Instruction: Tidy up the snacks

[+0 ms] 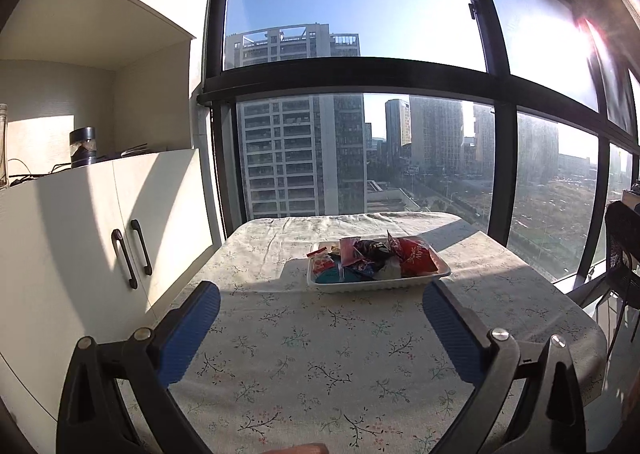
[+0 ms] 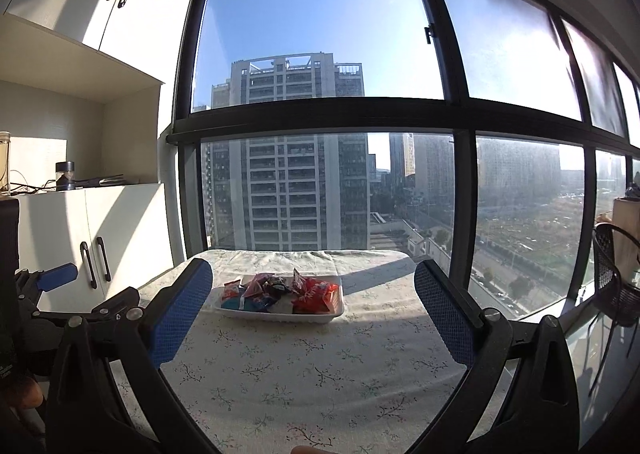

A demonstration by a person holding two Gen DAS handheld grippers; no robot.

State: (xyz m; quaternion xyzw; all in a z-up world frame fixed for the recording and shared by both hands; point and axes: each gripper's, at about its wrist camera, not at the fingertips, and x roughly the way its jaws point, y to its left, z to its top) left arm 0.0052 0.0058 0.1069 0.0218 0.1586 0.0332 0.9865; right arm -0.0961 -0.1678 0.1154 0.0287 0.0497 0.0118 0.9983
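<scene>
A white tray (image 1: 400, 283) sits on the floral tablecloth and holds a pile of snack packets, among them a large red bag (image 1: 416, 259) and blue packets (image 1: 340, 275). The tray also shows in the right wrist view (image 2: 288, 317), with the red bag (image 2: 318, 294) at its right. My left gripper (image 1: 320, 294) is open and empty, held above the near part of the table, short of the tray. My right gripper (image 2: 314, 282) is open and empty, further back from the tray. The left gripper's blue finger (image 2: 58, 277) shows at the left of the right wrist view.
The table (image 1: 320, 366) stands against a large window. A white cabinet (image 1: 80, 246) with black handles is close on the left, with a dark jar (image 1: 83, 147) on its counter. A black mesh chair (image 1: 622, 254) stands at the table's right.
</scene>
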